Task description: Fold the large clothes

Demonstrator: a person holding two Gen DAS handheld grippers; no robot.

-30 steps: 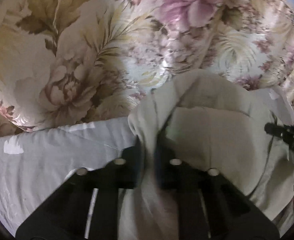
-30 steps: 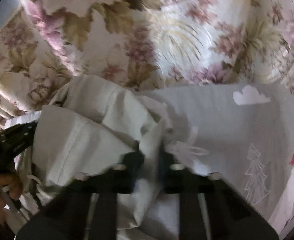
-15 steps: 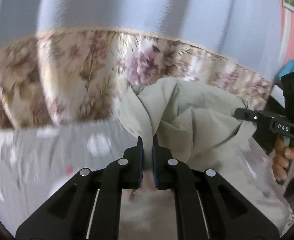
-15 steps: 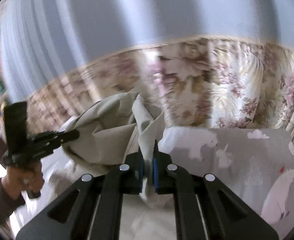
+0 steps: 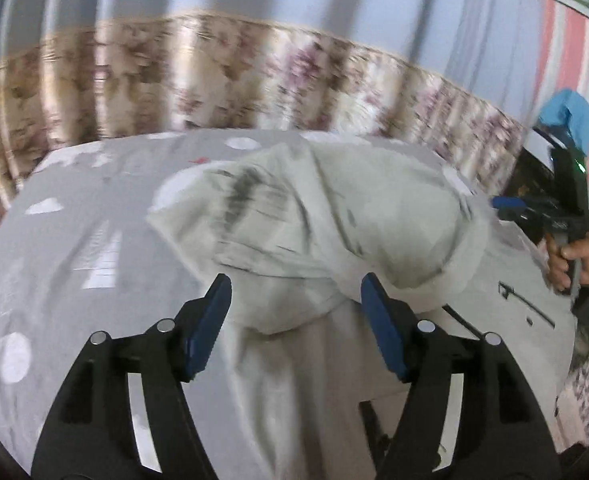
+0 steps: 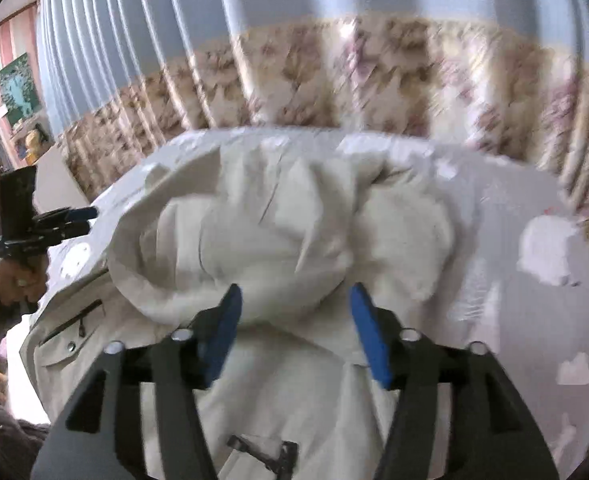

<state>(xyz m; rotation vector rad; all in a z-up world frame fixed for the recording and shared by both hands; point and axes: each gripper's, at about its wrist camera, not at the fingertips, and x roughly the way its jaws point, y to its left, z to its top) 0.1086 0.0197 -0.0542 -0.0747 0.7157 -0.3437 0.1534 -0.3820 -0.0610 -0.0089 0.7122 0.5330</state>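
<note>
A large cream jacket (image 5: 318, 232) lies bunched on a grey patterned bedsheet (image 5: 74, 248); its far part is folded back in a puffed heap toward me. My left gripper (image 5: 296, 300) has its blue pads spread and opening, with the cloth's fold below the gap and not pinched. In the right wrist view the same jacket (image 6: 294, 240) shows a zip pocket at lower left. My right gripper (image 6: 294, 308) is also opening, pads apart, with the folded cloth lying loose between them. Each view shows the other gripper (image 5: 550, 212) (image 6: 42, 224) in a hand off to the side.
A floral curtain (image 5: 234, 72) (image 6: 394, 72) hangs behind the bed below a pale blue drape. A pink striped wall and a blue object (image 5: 570, 116) stand at the right; shelves with items (image 6: 18, 92) show at the left.
Both grippers pulled the pinched jacket edge back toward me across the bed, then their jaws went from shut to wide apart. The cloth dropped in a heap.
</note>
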